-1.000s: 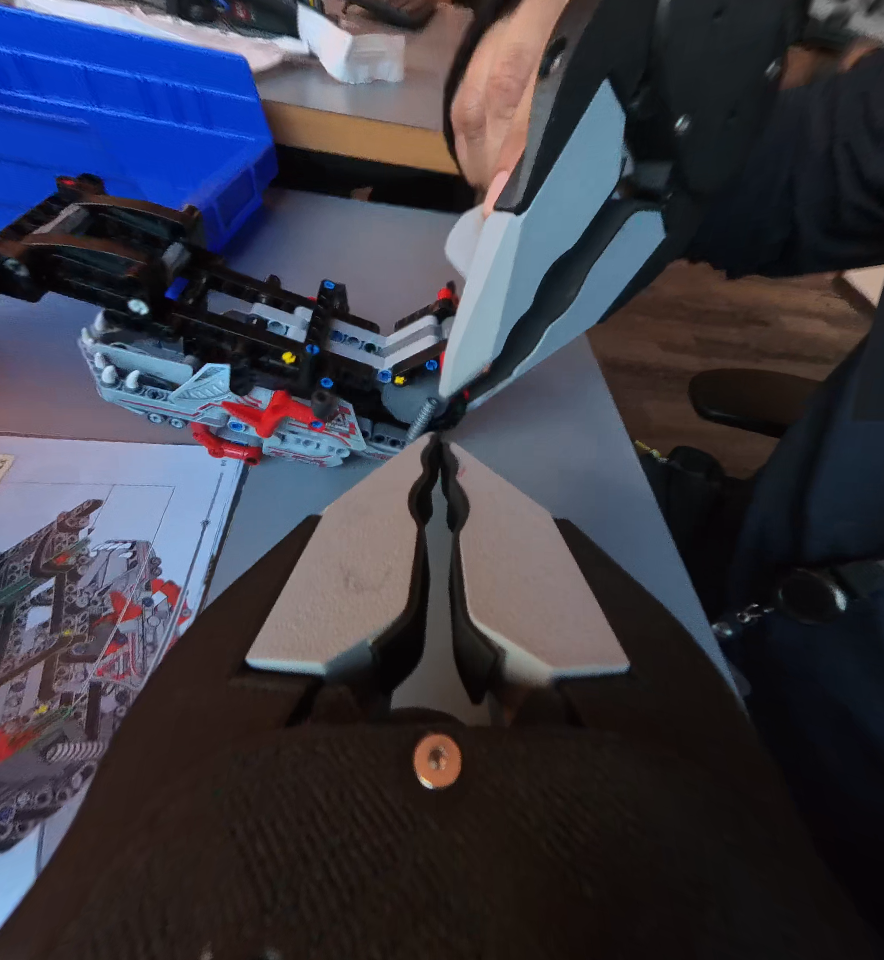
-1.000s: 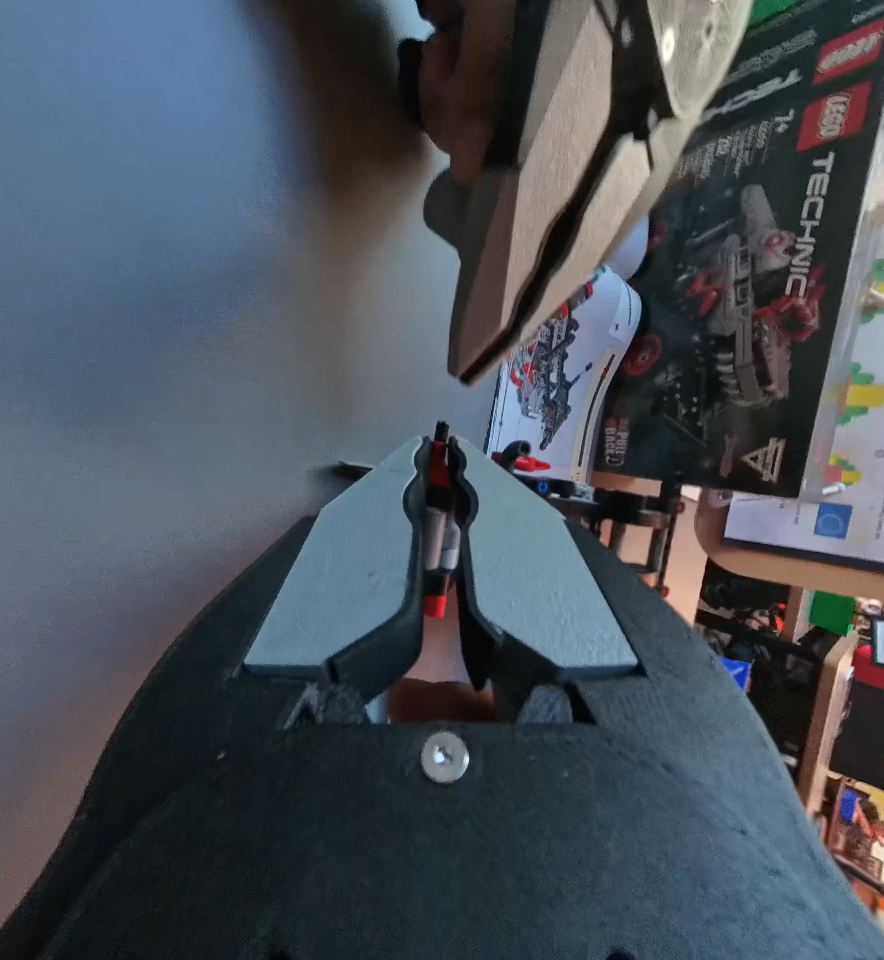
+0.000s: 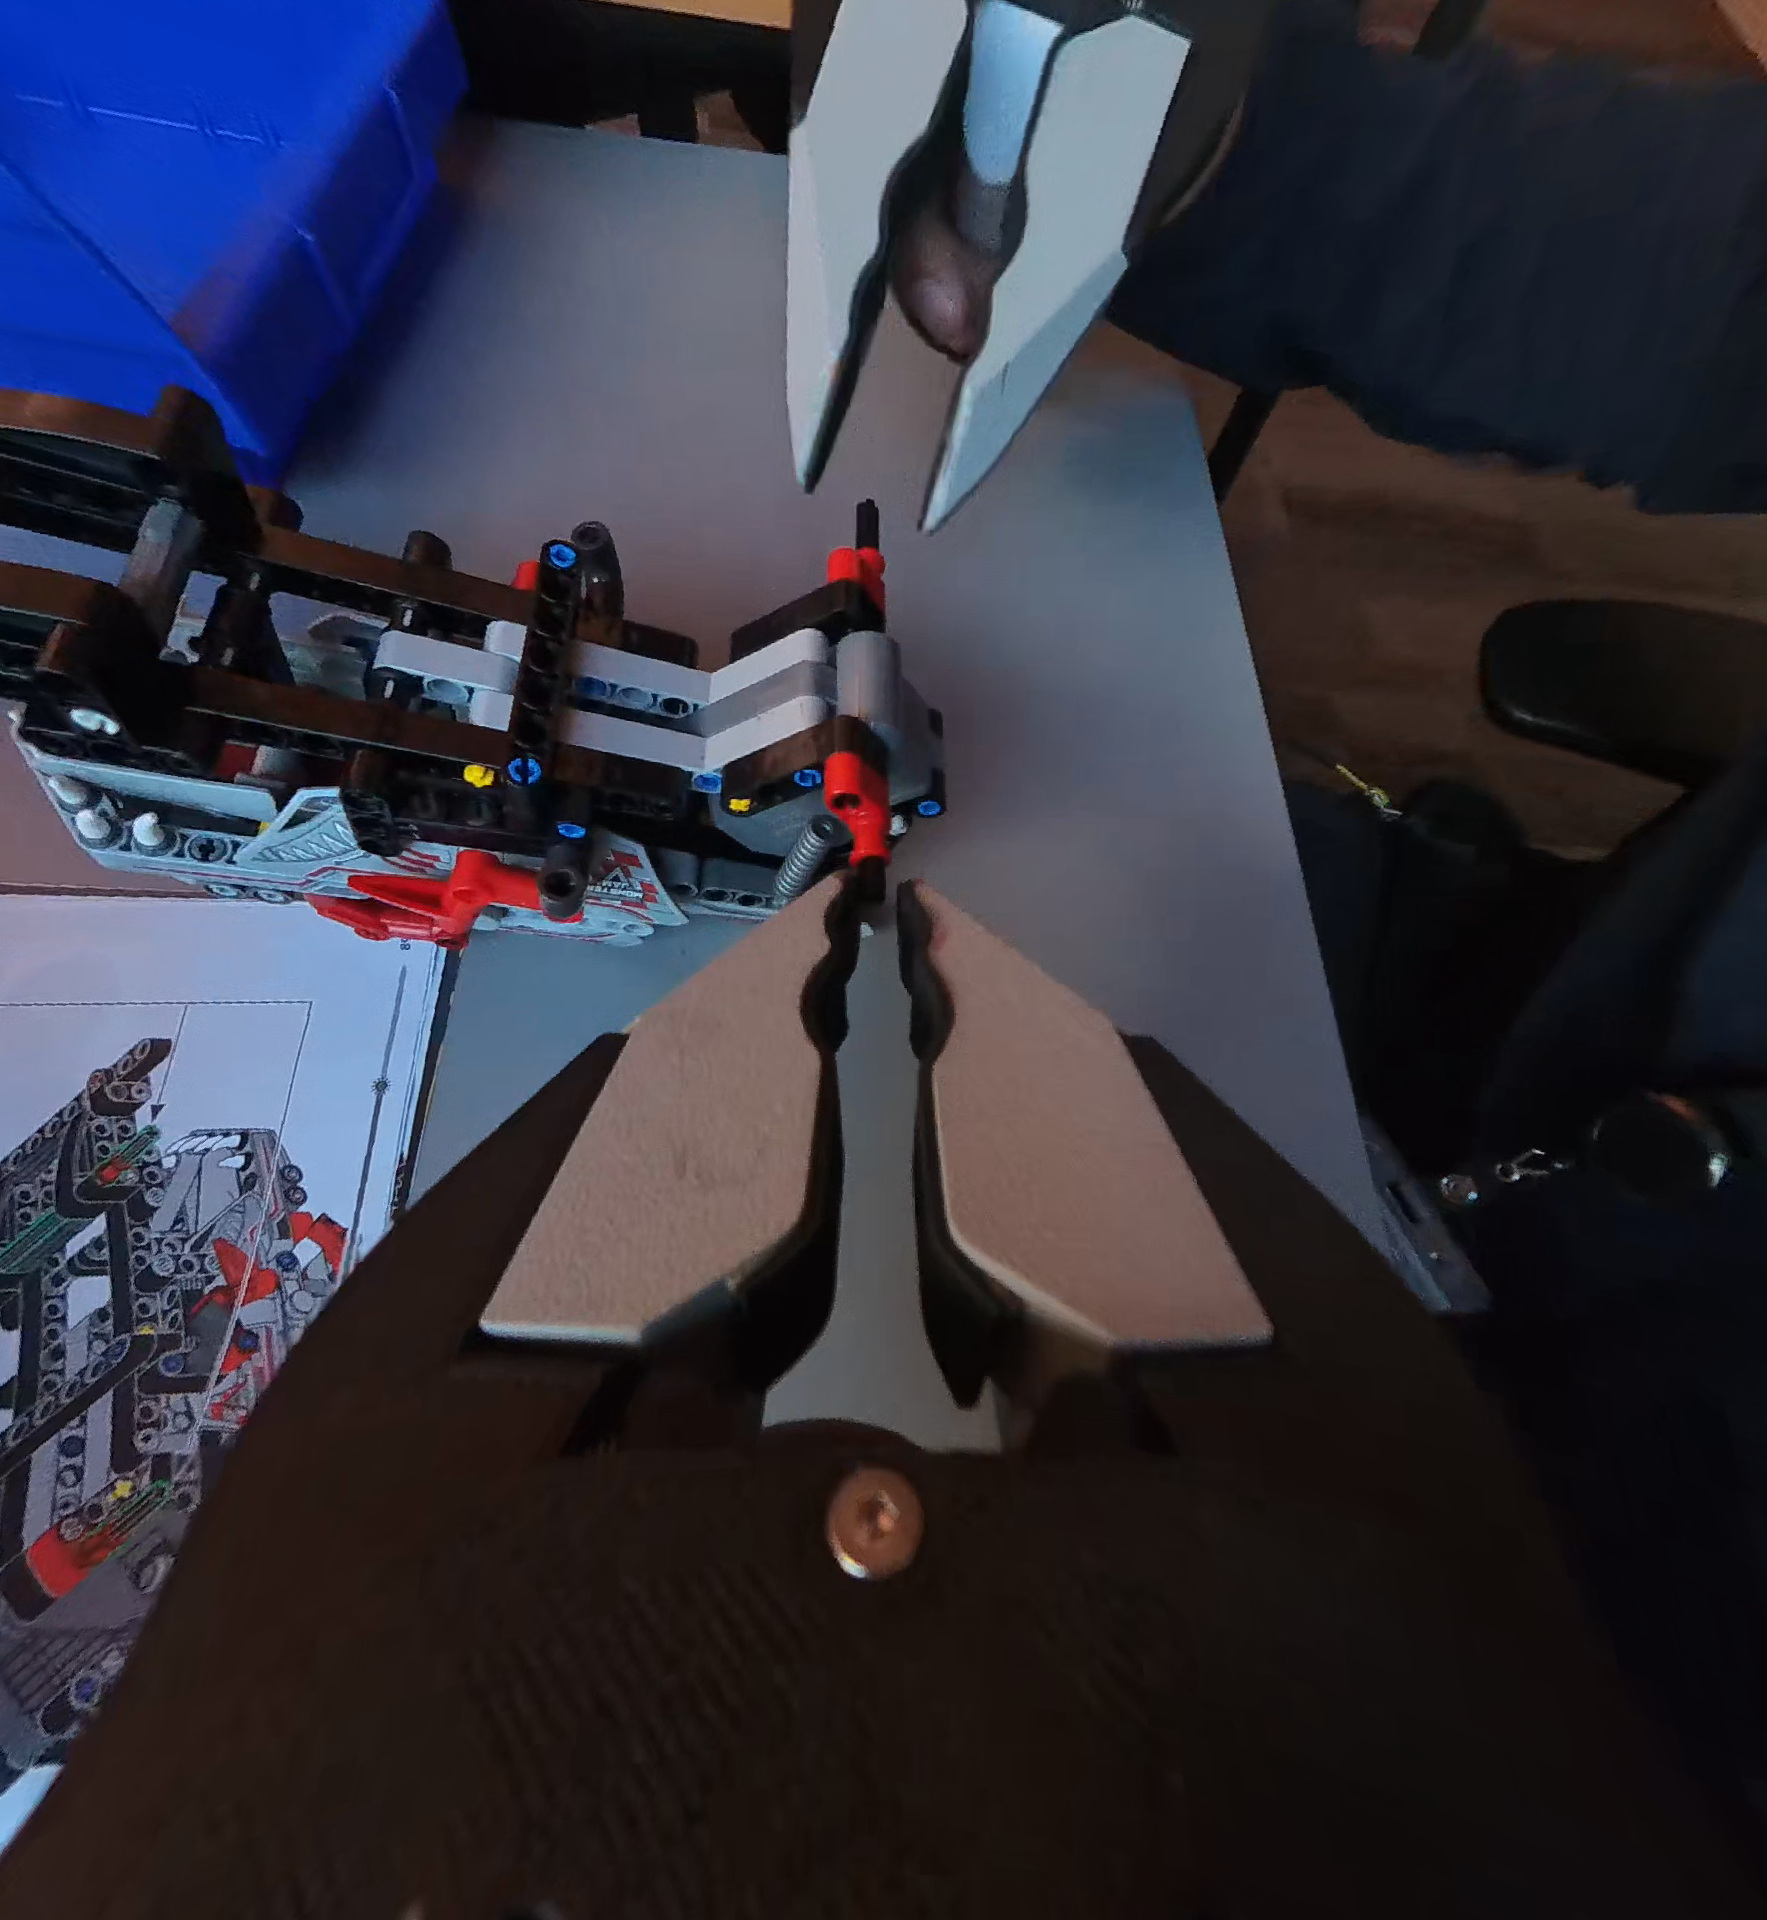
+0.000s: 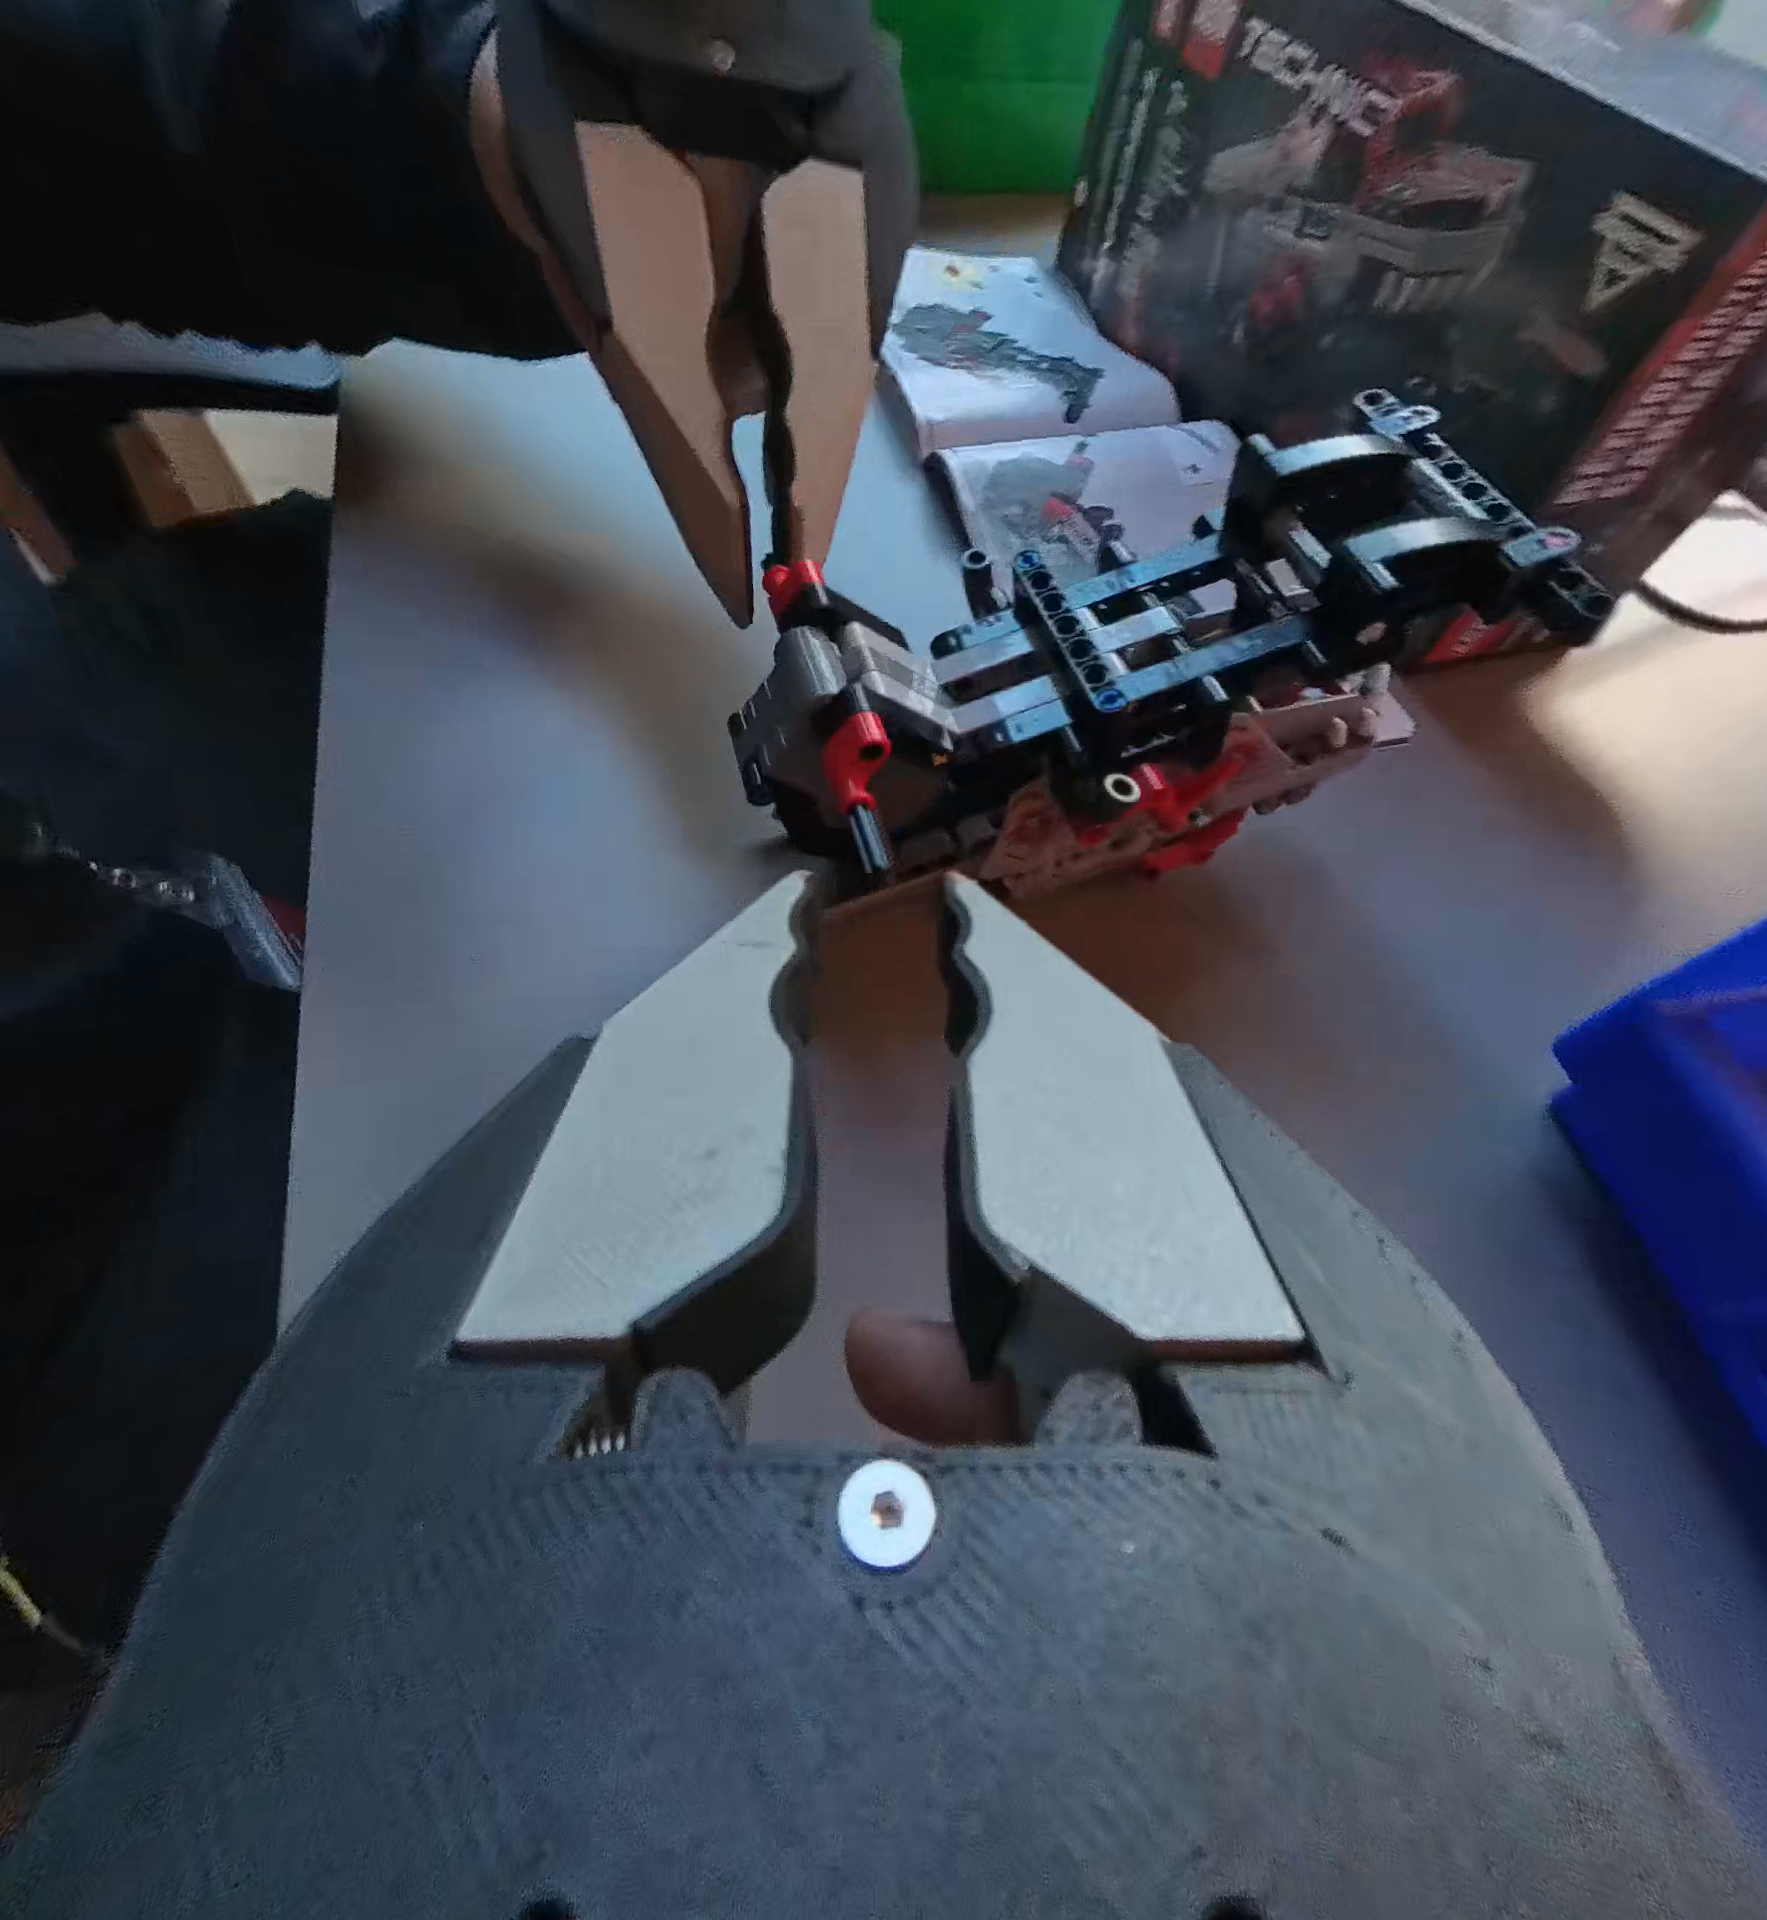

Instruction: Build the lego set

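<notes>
Both grippers flank the lego model (image 3: 505, 727) lying mid-bench: left gripper (image 3: 874, 909) at six o'clock, right gripper (image 3: 863, 509) at twelve, fingers parted, empty, bracketing its red-capped axle (image 3: 856, 795), apparently to press it.

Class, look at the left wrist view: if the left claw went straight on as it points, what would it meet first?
Probably the black axle end below the red connector on the lego model; depth is uncertain.

Bare grey table (image 3: 1066, 644) lies open right of the lego model (image 3: 505, 727). A blue bin (image 3: 162, 208) blocks the far left, an instruction booklet (image 3: 183, 1195) covers the near left.
</notes>
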